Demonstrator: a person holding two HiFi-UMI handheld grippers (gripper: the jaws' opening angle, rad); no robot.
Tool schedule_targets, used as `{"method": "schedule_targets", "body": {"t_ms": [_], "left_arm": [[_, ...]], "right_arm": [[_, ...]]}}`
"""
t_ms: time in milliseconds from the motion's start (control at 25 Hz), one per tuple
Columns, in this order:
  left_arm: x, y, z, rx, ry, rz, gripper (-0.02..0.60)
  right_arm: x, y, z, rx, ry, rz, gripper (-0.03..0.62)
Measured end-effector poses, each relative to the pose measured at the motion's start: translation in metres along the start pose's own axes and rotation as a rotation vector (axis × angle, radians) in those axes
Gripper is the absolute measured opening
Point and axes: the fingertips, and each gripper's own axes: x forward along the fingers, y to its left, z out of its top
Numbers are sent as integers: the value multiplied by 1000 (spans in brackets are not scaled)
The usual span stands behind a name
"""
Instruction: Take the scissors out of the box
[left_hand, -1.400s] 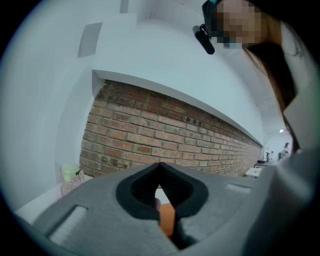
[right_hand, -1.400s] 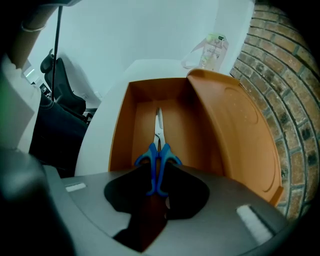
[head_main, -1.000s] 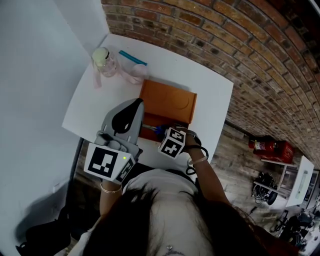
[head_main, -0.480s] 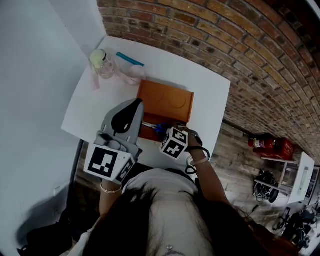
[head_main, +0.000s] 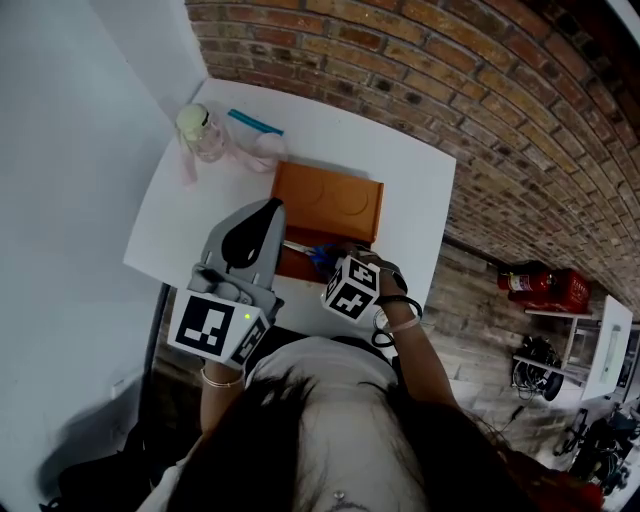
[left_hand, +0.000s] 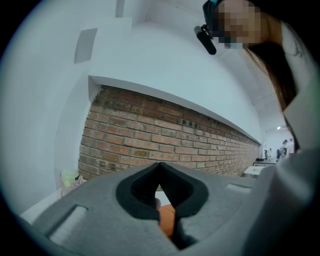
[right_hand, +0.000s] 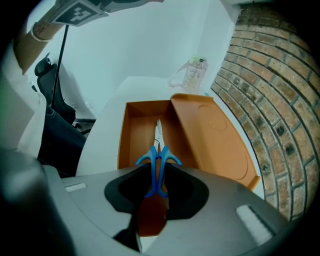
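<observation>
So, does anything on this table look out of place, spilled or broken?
Nothing stands out. The orange box sits open with its lid swung to one side. The scissors run lengthwise inside, with the right tool closed on their blue handles. The bottle stands upright at the far corner.

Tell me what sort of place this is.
Probably a lab or workshop room: a bare brick wall, a white table set in the corner, and what look like red fire extinguishers near equipment on the floor.
</observation>
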Motion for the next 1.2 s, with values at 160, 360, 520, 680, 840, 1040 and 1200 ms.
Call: {"method": "schedule_targets", "body": {"t_ms": [160,360,520,680,840,1040,1200], "left_arm": [[-2,-4,1,5,-1,-5,0],[-5,-6,4,11,-4,-10,0],[-10,-8,5,18,-7,-16,0],[-16,-11,8,27,-13,-22,0],[-22,-13,11,34,-18,-27,0],[-31,-14,17,45,-22,-32,0],[-38,-15,20,51,-22,-40,0]], "right_arm": [[-5,0,0,9,-12,-12,95],[-13,-1,1,30,-29,-36,95],[-19,-1,1,51,-42,-64,95],[-25,0,2,65,-58,-92,95],[-29,2,3,78,-69,-112,95],[-36,5,4,102,-77,-143,95],[-42,6,6,130,-92,-173,95]]}}
